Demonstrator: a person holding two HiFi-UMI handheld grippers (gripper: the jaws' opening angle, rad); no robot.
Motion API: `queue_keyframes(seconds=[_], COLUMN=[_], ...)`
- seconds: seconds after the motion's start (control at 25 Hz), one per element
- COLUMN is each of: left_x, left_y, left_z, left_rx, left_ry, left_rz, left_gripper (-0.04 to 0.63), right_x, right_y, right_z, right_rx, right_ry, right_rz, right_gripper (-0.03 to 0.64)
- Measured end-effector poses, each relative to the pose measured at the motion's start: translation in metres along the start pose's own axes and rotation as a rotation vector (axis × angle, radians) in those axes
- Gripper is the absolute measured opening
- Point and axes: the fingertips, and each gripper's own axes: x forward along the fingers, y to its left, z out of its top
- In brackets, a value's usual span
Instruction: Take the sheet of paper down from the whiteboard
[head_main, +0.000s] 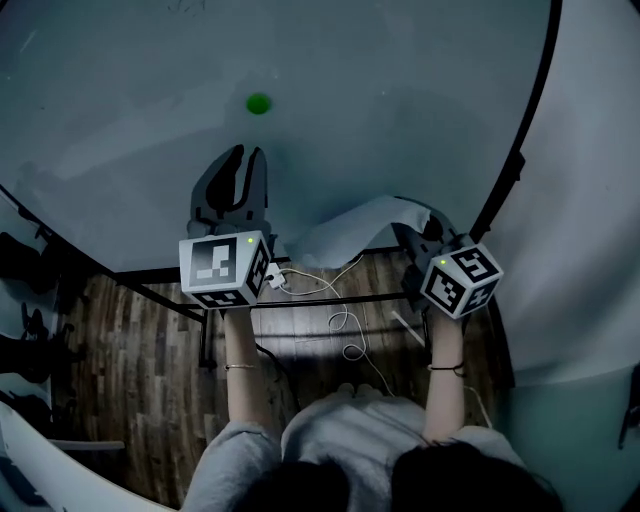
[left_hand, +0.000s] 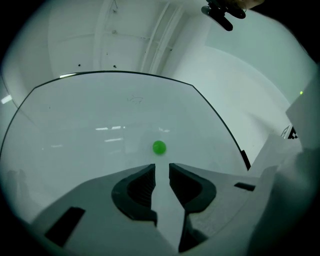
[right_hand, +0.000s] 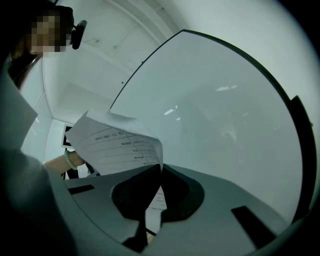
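The whiteboard (head_main: 400, 100) fills the upper part of the head view, with a round green magnet (head_main: 258, 103) stuck on it. My left gripper (head_main: 246, 160) points at the board just below that magnet (left_hand: 159, 147); its jaws stand apart with only bare board showing between them (left_hand: 161, 170). The printed sheet of paper (head_main: 350, 228) hangs off the board, curling left from my right gripper (head_main: 422, 232). In the right gripper view the jaws (right_hand: 160, 169) are shut on the sheet's edge (right_hand: 115, 145), and the page bends away to the left.
The board's black frame (head_main: 520, 150) curves down at the right, and its stand bars (head_main: 330, 300) cross above a wooden floor (head_main: 130, 360). White cables (head_main: 345, 325) and a small adapter (head_main: 275, 280) hang between my arms. A wrist with a bead bracelet (right_hand: 69, 160) shows left of the paper.
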Motion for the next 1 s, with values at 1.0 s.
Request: queue_keyframes(seconds=[1.0], left_x=[-0.037], left_y=[-0.037], left_z=[-0.067], left_rx=[-0.213], left_ry=[0.285], left_rz=[-0.104], left_gripper=[0.006], right_x=[0.027], right_y=[0.05], right_z=[0.037], right_rx=[-0.147], right_ry=[0.034], right_rz=[0.244], right_gripper=[0.002])
